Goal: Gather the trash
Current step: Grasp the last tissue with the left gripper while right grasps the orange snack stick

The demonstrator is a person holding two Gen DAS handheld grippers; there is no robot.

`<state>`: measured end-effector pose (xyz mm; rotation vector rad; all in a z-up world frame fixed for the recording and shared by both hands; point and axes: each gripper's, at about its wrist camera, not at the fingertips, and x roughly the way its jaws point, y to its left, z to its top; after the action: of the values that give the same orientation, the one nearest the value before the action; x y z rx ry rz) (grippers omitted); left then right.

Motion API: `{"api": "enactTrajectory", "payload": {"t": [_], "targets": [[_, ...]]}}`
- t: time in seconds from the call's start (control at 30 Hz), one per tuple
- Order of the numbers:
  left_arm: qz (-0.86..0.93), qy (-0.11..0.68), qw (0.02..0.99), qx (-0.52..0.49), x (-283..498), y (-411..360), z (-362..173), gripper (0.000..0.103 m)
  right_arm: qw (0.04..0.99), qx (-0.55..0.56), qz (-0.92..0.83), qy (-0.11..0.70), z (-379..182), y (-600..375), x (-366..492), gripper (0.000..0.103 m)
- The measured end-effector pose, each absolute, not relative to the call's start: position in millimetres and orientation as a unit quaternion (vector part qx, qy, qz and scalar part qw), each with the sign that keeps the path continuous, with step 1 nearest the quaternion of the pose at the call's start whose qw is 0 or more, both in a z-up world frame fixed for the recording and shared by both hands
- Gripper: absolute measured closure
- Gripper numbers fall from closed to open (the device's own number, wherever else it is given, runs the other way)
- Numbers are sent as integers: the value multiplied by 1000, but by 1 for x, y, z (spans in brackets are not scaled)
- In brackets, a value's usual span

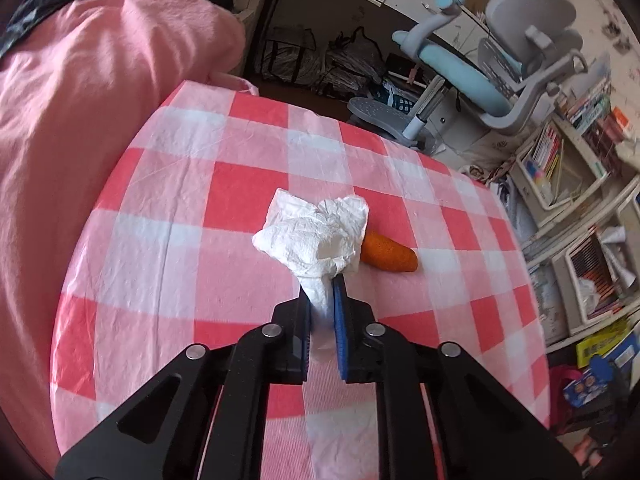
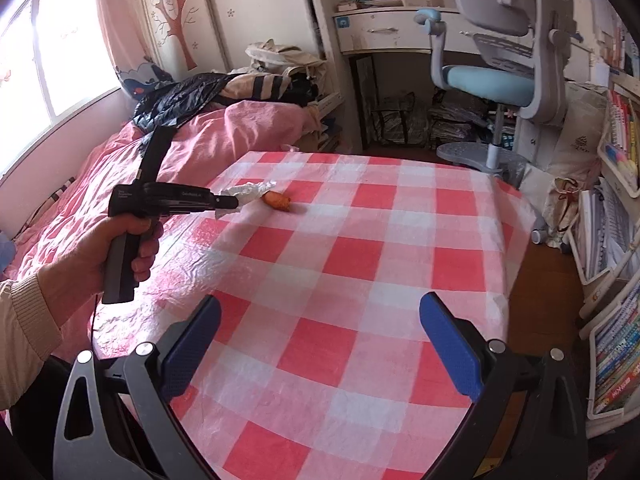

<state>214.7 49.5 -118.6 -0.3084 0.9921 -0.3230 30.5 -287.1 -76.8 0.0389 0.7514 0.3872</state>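
My left gripper (image 1: 322,284) is shut on a crumpled white tissue (image 1: 316,236) and holds it just above the red-and-white checked tablecloth (image 1: 200,264). An orange carrot piece (image 1: 390,256) lies on the cloth just right of and behind the tissue. In the right wrist view the left gripper (image 2: 236,204) shows at the table's far left with the tissue (image 2: 250,192) in it, next to the carrot piece (image 2: 277,201). My right gripper (image 2: 320,344) is open and empty over the near side of the checked tablecloth (image 2: 360,256).
A bed with pink bedding (image 2: 192,148) borders the table on the left. A grey-and-blue desk chair (image 2: 500,76) and a white desk (image 2: 384,28) stand beyond the far edge. Bookshelves (image 2: 616,280) line the right side.
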Motion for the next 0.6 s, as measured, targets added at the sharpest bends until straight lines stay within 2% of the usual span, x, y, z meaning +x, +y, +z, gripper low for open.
{"api": "enactTrajectory", "payload": {"t": [0.17,0.27,0.33,0.37,0.43,0.6], "targets": [[-150,473,847,-193,188,86,-103,94,894,-79,239,371,-78,-218,78,8],[-133,492,838,-198,187,102,-114,94,887,-112,246,375,-87,-185,120,8],[-119,502,837,-183,188,108,-124,94,880,-121,244,389,-100,-168,148,11],[-114,508,838,-165,189,108,-128,94,876,-130,242,397,-108,-159,162,17],[-109,511,843,-131,191,109,-133,94,868,-136,242,412,-122,-147,182,21],[-136,503,850,-82,193,104,-132,93,861,-142,237,428,-142,-130,218,25]]}}
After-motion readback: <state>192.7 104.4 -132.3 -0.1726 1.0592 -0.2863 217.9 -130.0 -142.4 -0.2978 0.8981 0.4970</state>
